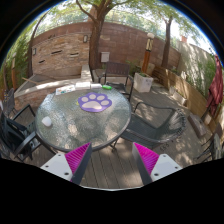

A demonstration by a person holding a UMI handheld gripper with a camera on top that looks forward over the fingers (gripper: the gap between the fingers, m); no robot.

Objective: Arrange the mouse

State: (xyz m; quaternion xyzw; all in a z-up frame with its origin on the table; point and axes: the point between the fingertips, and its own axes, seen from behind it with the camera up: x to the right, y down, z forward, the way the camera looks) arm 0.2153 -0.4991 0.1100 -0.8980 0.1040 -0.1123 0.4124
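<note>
Mouse (46,121) looks like that small pale thing sitting near the edge of the round glass tabletop (80,128), well apart from the purple paw-print mousepad (96,101) at the far side. Hard to be sure it's the mouse though, it's tiny from here. The tongs (111,159) hang released with nothing between the pink pads, well short of it. I'd say swing over toward the mouse first, come down squarely so both fingers straddle its sides, then carry it to the pad. Patio chairs (158,128) crowd around, so stay high.
</note>
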